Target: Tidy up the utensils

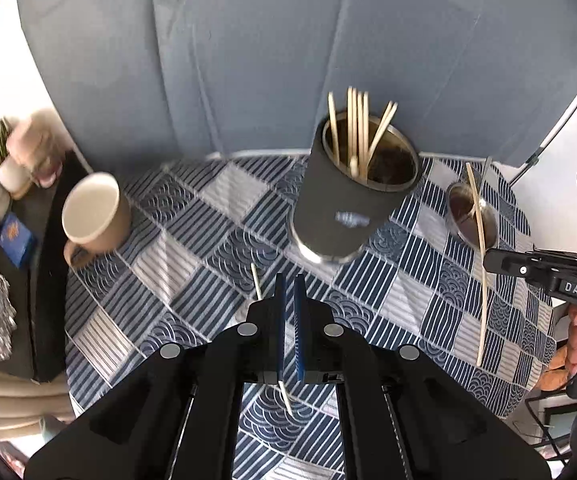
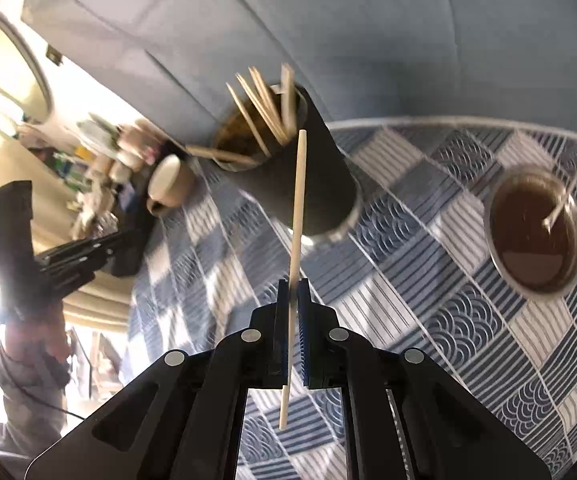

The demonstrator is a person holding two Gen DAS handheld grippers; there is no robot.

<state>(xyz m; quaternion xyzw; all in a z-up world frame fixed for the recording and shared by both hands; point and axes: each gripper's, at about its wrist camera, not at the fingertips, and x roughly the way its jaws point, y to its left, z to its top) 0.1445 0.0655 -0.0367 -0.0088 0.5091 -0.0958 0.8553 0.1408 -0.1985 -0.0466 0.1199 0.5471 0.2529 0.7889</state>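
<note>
Now both hand-held grippers carry one chopstick each: left hand-held gripper [image 1: 288, 280] clamps a chopstick [image 1: 257, 280] crosswise, right hand-held gripper [image 2: 293, 285] pinches another chopstick [image 2: 297, 208] lengthwise. Dark holder cup [image 1: 340, 208] stands upper centre on the checked tabletop [image 1: 192, 240]. Tip each stick vertical above the rim before releasing.

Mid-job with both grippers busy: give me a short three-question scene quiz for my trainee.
1. True or false: the right gripper is shut on a pale wooden chopstick.
2. What stands inside the tall black steel-lined tumbler?
3. The spoon rests in: A) the beige ceramic mug; B) the small steel cup.

Key: 1 true; 2 a bunch of wooden chopsticks; 3 B.
</note>
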